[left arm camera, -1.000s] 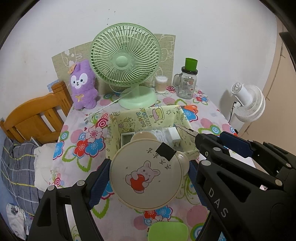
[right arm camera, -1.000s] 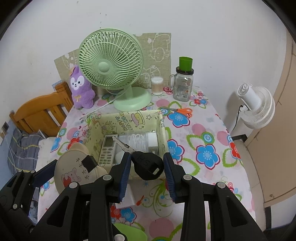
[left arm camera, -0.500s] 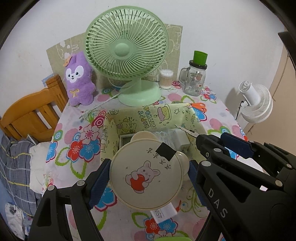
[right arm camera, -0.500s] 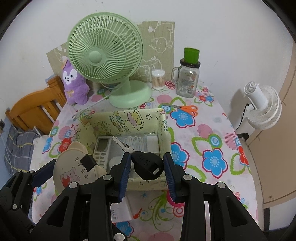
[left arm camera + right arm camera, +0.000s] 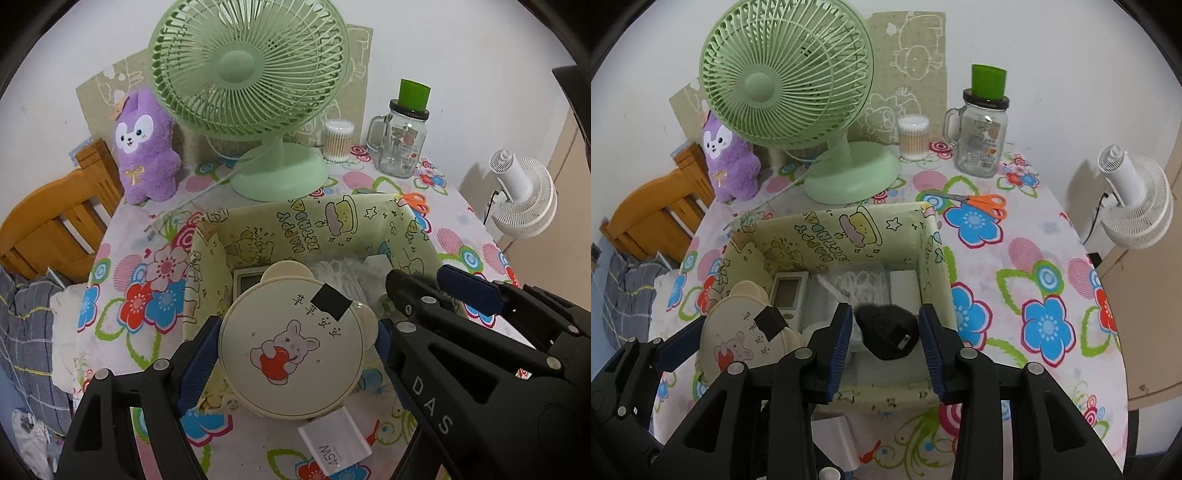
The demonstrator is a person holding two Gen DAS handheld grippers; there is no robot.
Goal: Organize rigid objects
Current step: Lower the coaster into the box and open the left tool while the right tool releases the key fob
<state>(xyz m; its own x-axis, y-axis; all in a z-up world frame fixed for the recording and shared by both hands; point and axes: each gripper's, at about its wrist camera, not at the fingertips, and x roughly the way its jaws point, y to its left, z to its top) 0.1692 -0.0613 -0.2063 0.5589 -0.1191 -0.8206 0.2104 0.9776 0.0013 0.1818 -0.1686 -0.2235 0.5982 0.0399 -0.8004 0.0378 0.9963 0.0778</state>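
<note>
Clamping a round cream mirror (image 5: pixel 291 349) by its rim, the left gripper (image 5: pixel 293 345) holds it over the near-left corner of the box (image 5: pixel 871 229). Inside the box lie a remote (image 5: pixel 788 293), a white cable (image 5: pixel 862 282) and a white block (image 5: pixel 905 288). To the right, the right gripper (image 5: pixel 884 332) stands spread, and the black key (image 5: pixel 888 326) sits between its pads, apparently untouched, though the view is unclear.

Green fan (image 5: pixel 786 85), purple plush (image 5: pixel 729 158), glass jar (image 5: pixel 980 144).
</note>
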